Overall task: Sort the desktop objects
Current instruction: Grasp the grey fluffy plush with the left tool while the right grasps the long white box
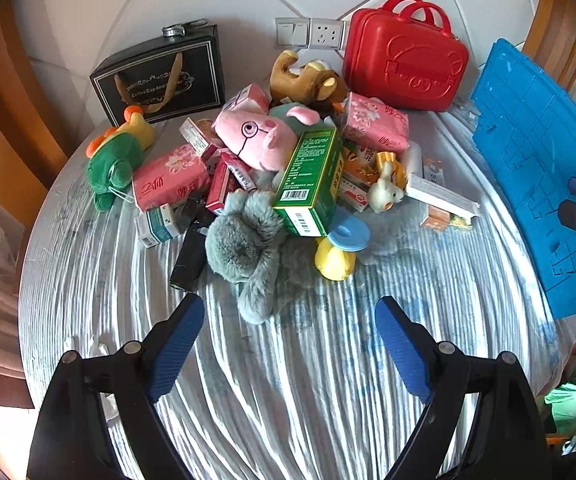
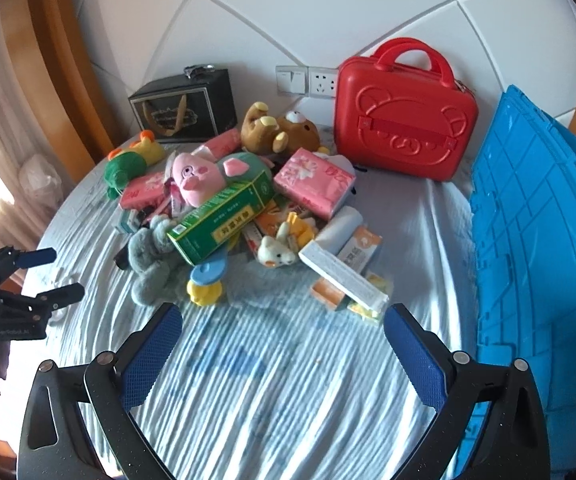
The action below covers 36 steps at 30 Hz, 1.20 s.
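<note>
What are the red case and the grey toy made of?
The red case looks like hard moulded plastic, glossy, with a bear face pressed into its shell. The grey toy seems to be soft plush: long fluffy pile, no hard edges.

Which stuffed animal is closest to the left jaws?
The fluffy grey plush animal. It lies at the pile's front edge, just ahead of the open jaws; the pink, green and brown ones sit farther back.

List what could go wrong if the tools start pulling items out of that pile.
1. The green box lies tilted on top of the grey plush and other items; pulling the plush first would likely tip it.
2. Small cartons are wedged under the pink pig plush, so one grab may drag several.
3. The wrinkled cloth could snag and shift the heap.
</note>
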Motion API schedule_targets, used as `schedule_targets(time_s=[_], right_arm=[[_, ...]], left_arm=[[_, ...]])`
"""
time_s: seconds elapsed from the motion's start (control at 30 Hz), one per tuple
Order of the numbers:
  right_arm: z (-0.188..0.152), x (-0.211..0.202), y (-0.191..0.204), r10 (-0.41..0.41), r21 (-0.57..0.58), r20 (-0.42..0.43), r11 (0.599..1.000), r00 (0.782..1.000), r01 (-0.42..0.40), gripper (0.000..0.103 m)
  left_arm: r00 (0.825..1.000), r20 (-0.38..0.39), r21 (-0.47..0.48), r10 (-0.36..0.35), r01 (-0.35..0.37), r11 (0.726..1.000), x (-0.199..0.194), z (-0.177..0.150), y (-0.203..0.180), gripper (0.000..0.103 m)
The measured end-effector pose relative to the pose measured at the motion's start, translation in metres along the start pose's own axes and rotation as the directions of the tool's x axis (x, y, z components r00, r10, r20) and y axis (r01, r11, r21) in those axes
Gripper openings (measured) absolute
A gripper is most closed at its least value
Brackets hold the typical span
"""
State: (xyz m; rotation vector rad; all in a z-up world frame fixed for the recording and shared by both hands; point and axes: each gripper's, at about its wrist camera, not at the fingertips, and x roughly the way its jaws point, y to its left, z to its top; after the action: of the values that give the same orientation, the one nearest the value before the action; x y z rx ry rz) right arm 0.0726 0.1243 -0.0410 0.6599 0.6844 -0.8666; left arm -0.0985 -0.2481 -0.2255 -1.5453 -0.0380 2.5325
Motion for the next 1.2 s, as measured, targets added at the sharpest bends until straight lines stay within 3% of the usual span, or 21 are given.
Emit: schedule_targets(time_s=[0.3, 0.47, 0.6, 0.67, 0.7, 0.77, 0.8, 0.97, 1.2], right_arm=[[-0.01, 0.061, -0.032, -0.068, 0.012, -0.126, 0.997, 0.99, 0.07, 0.102], [-0.011, 0.077, -0.039, -0.074, -0.029, -0.171, 0.997, 0.982, 0.071, 0.102], [-0.009, 0.096, -0.045, -0.083, -0.046, -0.201, 0.996, 0.976, 0.075, 0.102], [-0.008, 0.109, -0.047, -0.084, -0.052, -0.214, 0.996, 0.973, 0.075, 0.102], [-0.007, 0.116, -0.048, -0.083, -0.057, -0.218, 0.996, 0.972, 0.072, 0.102], [-0.004, 0.131, -0.049, -0.091, -0.08, -0.234, 0.994, 0.968, 0.074, 0.102], [-0.002, 0.139, -0.05, -0.091, -0.088, -0.24, 0.994, 0.967, 0.072, 0.102], [0.006, 0.18, -0.052, -0.097, -0.128, -0.267, 0.99, 0.959, 0.065, 0.102], [0.013, 0.233, -0.049, -0.118, -0.173, -0.323, 0.983, 0.939, 0.064, 0.101]], left_arm=[[0.994, -0.089, 0.029, 0.064, -0.061, 0.998, 0.094, 0.013, 0.024, 0.088], [0.982, -0.125, 0.116, 0.143, -0.129, 0.985, 0.149, 0.029, 0.024, 0.088], [0.971, -0.172, 0.155, 0.164, -0.137, 0.978, 0.186, 0.038, 0.02, 0.088], [0.962, -0.207, 0.176, 0.177, -0.142, 0.974, 0.202, 0.036, 0.017, 0.078], [0.958, -0.22, 0.184, 0.185, -0.145, 0.972, 0.208, 0.035, 0.017, 0.063], [0.968, -0.208, 0.153, 0.142, -0.112, 0.982, 0.205, 0.033, 0.019, 0.046], [0.969, -0.202, 0.151, 0.139, -0.109, 0.982, 0.202, 0.032, 0.02, 0.044], [0.977, -0.187, 0.134, 0.099, -0.074, 0.988, 0.177, 0.008, 0.032, 0.042], [0.978, -0.203, 0.053, 0.051, -0.041, 0.998, 0.13, -0.049, 0.06, 0.042]])
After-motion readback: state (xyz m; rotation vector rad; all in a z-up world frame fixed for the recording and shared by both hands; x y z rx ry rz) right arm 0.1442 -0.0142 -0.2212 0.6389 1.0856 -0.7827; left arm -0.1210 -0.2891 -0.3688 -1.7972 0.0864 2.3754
